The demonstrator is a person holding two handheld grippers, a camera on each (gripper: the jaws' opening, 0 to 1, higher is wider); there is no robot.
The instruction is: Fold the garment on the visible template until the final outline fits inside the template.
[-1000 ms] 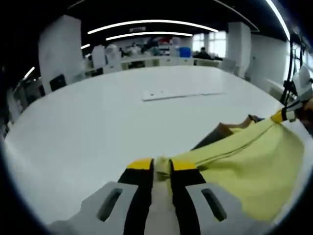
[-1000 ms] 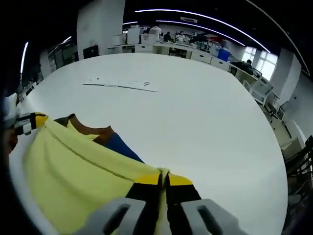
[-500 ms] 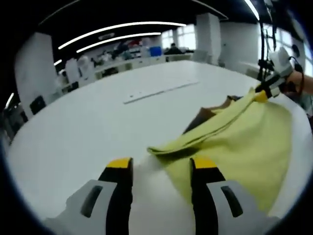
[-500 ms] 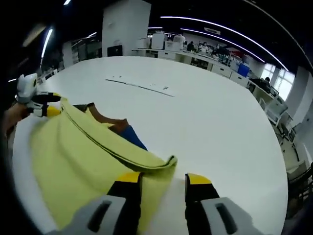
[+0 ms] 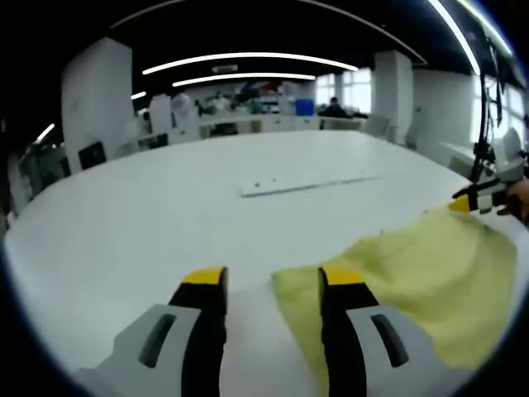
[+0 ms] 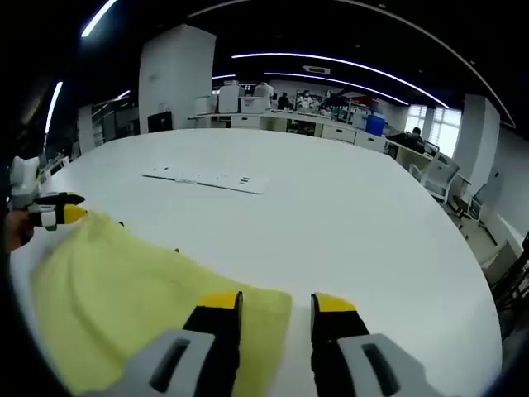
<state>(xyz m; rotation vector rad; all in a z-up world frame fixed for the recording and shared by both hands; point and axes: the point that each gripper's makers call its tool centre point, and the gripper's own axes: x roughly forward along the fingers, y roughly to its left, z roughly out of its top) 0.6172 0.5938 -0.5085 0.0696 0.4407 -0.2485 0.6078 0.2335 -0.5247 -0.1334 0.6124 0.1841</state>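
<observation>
Left gripper view has the yellow garment [image 5: 413,285] lying flat on the white surface [image 5: 165,215], its near corner just ahead of the left hand-held gripper [image 5: 264,285], whose jaws stand apart and released, holding nothing. At the far right of that view the right hand-held gripper [image 5: 475,198] sits at the cloth's opposite corner; its yellow tips look close to the cloth, but from there I cannot tell how they stand.

In the right gripper view the same garment [image 6: 132,306] spreads to the left and below the right hand-held gripper [image 6: 273,304], jaws open and empty, with the cloth's corner lying just between and under the tips. The left hand-held gripper [image 6: 54,211] shows at the far corner of the cloth. Farther out on the surface lies a long pale strip [image 6: 207,179], well apart from the garment. I cannot make out any template outline under or around the cloth.

The step in hand appears to be a regrasp after a laid fold. To do it well, check the edges lie flat and even, then pinch two matching corners of one edge low to the surface, taking every layer. Lift only enough to carry the edge over, keep both hands level so the fold line runs straight, and set it down without dragging the lower layer.
</observation>
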